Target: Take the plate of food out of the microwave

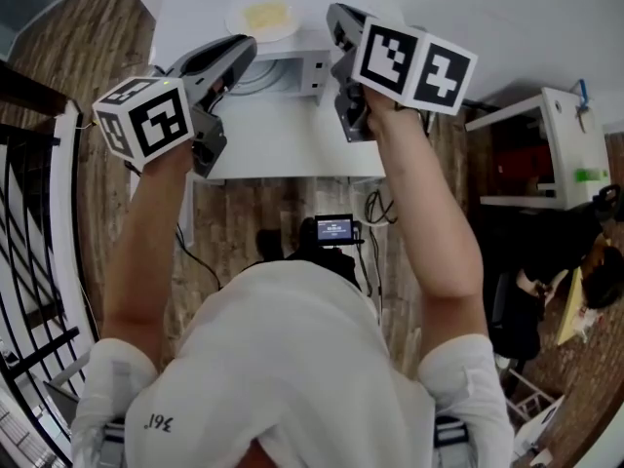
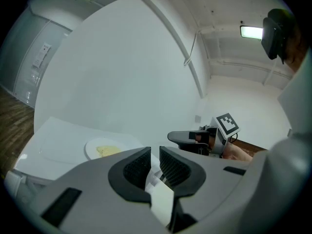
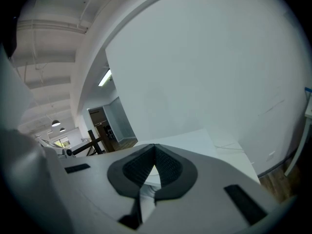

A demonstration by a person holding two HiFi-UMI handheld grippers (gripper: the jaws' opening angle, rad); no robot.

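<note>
**A:** Entry: the plate. Appearance?

**B:** A round white plate (image 1: 263,16) with a shallow rim. A flat, pale yellow patch of food (image 1: 266,14) sits at its middle. The left gripper view shows the same plate (image 2: 105,149), upright and level, with nothing else on it.

**A:** Location?

**B:** It lies in the open on a flat white top at the far end of the desk (image 1: 283,139). Just below that top in the head view is an opening that I take for the microwave (image 1: 292,71). I cannot tell for certain that the top belongs to it.

**A:** Relative to each hand-held gripper?

**B:** The left hand-held gripper (image 1: 242,49) points toward the plate from the near left, close to it but apart. In its own view the left hand-held gripper (image 2: 155,154) shows a narrow gap between the jaws with nothing in it, and the plate lies beyond and to the left. The right hand-held gripper (image 1: 337,18) stands to the plate's right, also clear of it. In its own view the right hand-held gripper (image 3: 155,149) has its tips together and is empty.

**A:** Any writing?

**B:** Each marker cube (image 1: 146,120) carries black-and-white squares and no words. The shirt (image 1: 292,359) has a small print that reads roughly "361". The lit screen (image 1: 334,228) under the desk is too small to read.
</note>
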